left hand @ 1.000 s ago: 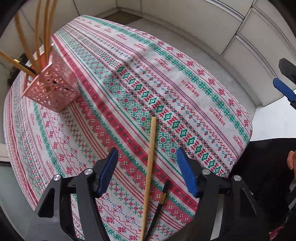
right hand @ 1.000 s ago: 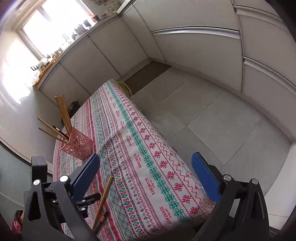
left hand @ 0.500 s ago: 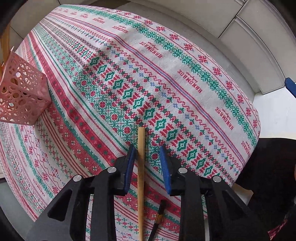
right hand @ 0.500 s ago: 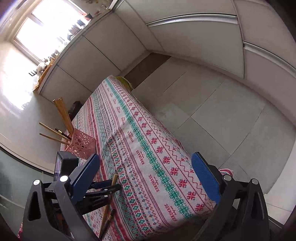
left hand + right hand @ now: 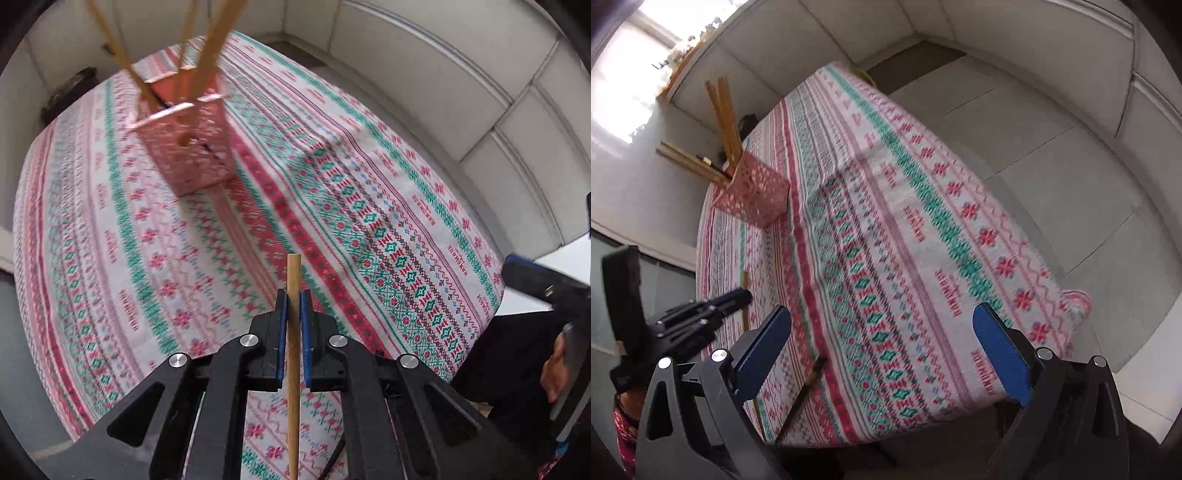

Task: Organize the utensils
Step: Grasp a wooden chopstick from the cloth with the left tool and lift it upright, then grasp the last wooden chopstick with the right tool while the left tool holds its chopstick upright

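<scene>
My left gripper (image 5: 294, 295) is shut on a light wooden chopstick (image 5: 294, 269), which stands up between the blue pads above the tablecloth. Ahead of it is the pink perforated holder (image 5: 192, 155), with several wooden chopsticks leaning out of it. In the right wrist view the left gripper (image 5: 740, 295) hangs at the left with the chopstick (image 5: 745, 282) in it, short of the holder (image 5: 753, 199). My right gripper (image 5: 882, 312) is open and empty above the near end of the table. A black chopstick (image 5: 809, 384) lies on the cloth below its left finger.
A patterned red, green and white tablecloth (image 5: 388, 229) covers the table. White cabinet fronts (image 5: 1052, 66) ring a tiled floor (image 5: 1052, 177) beyond the table's right edge. A person's hand (image 5: 554, 373) and dark clothing are at the lower right of the left wrist view.
The left jaws closed onto the wooden chopstick and lifted it off the cloth, turning toward the pink holder. The right gripper dropped lower toward the table's near end, still open.
</scene>
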Motion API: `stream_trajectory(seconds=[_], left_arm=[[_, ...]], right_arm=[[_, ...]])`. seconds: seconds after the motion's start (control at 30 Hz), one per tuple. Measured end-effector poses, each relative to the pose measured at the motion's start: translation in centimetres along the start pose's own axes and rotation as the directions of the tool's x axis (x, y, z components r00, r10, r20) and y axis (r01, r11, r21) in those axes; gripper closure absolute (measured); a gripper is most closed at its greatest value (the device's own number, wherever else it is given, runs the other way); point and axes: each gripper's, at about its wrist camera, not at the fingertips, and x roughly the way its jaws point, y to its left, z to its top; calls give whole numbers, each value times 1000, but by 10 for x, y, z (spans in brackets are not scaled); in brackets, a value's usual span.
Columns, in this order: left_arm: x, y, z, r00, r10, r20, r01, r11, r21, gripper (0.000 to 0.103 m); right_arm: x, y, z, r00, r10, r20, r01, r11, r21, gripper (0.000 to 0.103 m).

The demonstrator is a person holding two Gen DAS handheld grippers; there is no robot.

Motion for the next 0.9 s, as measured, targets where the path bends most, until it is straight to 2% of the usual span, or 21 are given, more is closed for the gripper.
stream_trajectory(seconds=[0.07,0.13,0.17,0.23,0.37,0.5,0.6,0.67,0.73,0.77,0.8,0.9], left_arm=[[-27,16,-16,997,-3,77,8,998,-64,97],[-50,29,-30,989,-8,150,26,993,-117,97],[-59,33,-35,983,0,182,25,991,-134,97],[-77,33,-41,971,16,240,19,989,-143,97],[-108,39,-46,947,20,320,31,987,-155,97],[-125,50,-48,930,12,367,60,981,-183,97],[-136,48,-51,914,28,405,51,982,-182,97],[-145,51,-53,900,30,434,57,981,-186,97],[-153,54,-55,886,40,461,60,978,-200,97],[-156,56,-56,880,44,472,64,976,-210,97],[-158,59,-57,876,46,480,69,973,-221,97],[-157,66,-59,874,51,483,82,965,-250,97]], right_arm=[[16,20,-14,997,-3,-77,5,1000,23,11],[37,39,-28,983,16,-183,-5,998,61,23],[47,48,-34,975,4,-221,11,998,67,26],[65,64,-45,963,-27,-268,50,996,79,36],[88,82,-53,945,-109,-309,145,985,96,37],[98,106,-55,933,-231,-276,249,968,33,35],[104,120,-60,921,-316,-230,322,947,-8,35],[105,128,-67,912,-372,-174,372,927,-35,42],[106,137,-73,896,-433,-102,426,901,-88,67],[107,144,-76,901,-427,-70,419,901,-110,75],[109,149,-78,908,-417,-51,407,904,-131,90],[114,156,-77,922,-385,-34,376,914,-150,96]])
